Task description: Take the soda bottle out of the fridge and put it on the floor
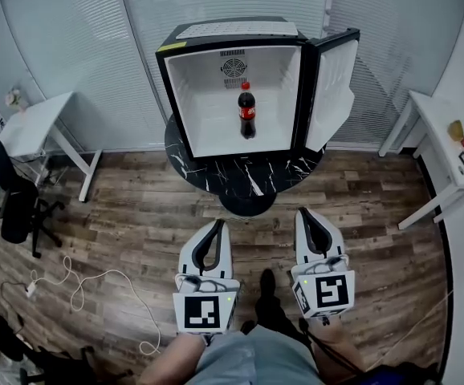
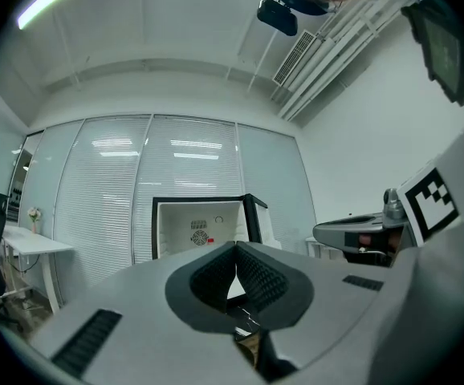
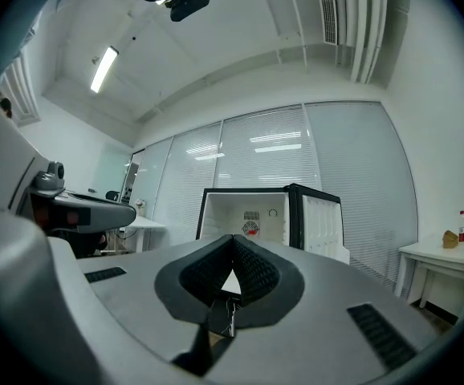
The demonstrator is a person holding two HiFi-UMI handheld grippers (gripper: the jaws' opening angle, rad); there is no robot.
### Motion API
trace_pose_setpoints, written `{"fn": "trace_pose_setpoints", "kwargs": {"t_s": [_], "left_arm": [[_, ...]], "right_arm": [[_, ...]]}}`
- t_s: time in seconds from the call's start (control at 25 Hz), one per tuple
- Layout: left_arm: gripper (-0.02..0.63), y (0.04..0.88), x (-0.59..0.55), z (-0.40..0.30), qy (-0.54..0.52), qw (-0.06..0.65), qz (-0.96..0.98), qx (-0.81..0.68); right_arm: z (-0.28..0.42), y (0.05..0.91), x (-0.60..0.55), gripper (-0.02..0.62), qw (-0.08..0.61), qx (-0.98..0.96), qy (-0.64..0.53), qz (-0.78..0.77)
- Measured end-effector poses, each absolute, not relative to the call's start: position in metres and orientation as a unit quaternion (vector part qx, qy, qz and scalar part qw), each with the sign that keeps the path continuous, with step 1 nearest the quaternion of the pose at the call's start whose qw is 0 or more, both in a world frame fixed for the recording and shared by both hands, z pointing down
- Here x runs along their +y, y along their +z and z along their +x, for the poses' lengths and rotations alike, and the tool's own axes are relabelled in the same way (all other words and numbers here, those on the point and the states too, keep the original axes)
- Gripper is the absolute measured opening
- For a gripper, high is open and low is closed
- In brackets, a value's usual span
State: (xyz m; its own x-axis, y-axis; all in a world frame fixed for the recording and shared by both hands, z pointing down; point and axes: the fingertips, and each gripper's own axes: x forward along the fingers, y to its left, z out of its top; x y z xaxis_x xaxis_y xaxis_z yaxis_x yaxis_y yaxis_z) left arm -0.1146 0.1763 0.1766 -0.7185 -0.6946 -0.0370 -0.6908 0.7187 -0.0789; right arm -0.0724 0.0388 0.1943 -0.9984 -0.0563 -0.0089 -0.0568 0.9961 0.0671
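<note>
A small fridge (image 1: 208, 95) is standing on a round black marble-patterned table (image 1: 248, 179), its door (image 1: 332, 87) swung open to the right, against a wall of white blinds (image 1: 87, 38). The soda bottle (image 1: 247, 112) is standing upright near the middle of the fridge's white interior, with free space on both sides. A wood-plank floor (image 1: 136, 215) is lying open between the table and the person. The left gripper (image 1: 216, 224) and the right gripper (image 1: 307, 212) are pointing level at the fridge, each with its jaws clenched together on nothing, short of the table's edge. A white desk (image 1: 35, 123) and a black office chair (image 1: 11, 199) are crowding the left side and a second desk (image 1: 449, 143) the right. A white cable (image 1: 79, 283) is trailing across the floor at lower left.
</note>
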Motion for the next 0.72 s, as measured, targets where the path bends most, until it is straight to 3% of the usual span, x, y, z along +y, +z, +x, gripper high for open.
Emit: {"fn": "trace_pose_setpoints", "kwargs": {"t_s": [0.72], "left_arm": [[0.017,0.185,0.063,-0.285,-0.059,0.009,-0.323,0.945]], "right_arm": [[-0.269,0.19,-0.074,0.014,0.016,0.999,0.024,0.038]]}}
